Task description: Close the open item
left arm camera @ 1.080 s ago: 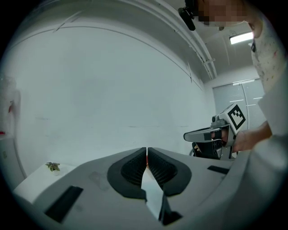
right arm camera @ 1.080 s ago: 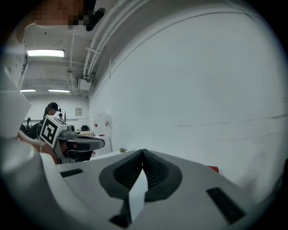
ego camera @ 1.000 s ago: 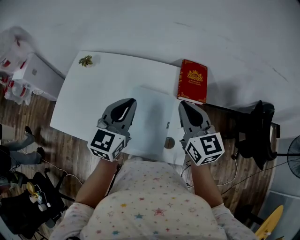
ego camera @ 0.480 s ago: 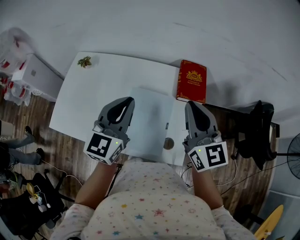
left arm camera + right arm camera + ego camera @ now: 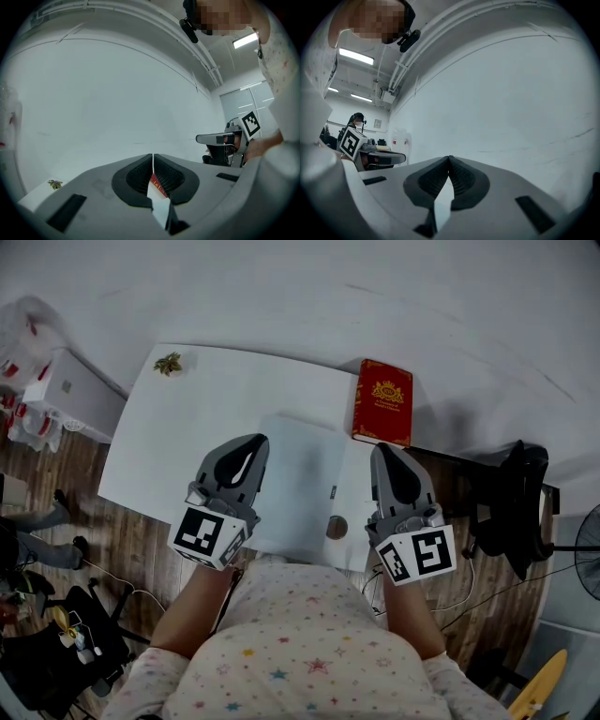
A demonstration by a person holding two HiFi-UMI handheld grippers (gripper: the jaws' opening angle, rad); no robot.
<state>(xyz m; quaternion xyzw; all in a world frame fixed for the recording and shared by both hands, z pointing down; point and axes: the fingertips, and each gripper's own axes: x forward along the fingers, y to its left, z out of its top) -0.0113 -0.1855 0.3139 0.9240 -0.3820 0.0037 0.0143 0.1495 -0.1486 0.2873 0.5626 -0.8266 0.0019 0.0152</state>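
Your left gripper [image 5: 257,441] and right gripper [image 5: 380,449] hover over the table [image 5: 216,381], each with jaws pressed together on nothing. The red book [image 5: 383,401] lies closed at the table's far right corner.

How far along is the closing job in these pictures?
Done, it seems: the book lies shut and the pale item lies flat. In hand: nothing; the left gripper and right gripper are shut, empty. Left: nothing plainly open.
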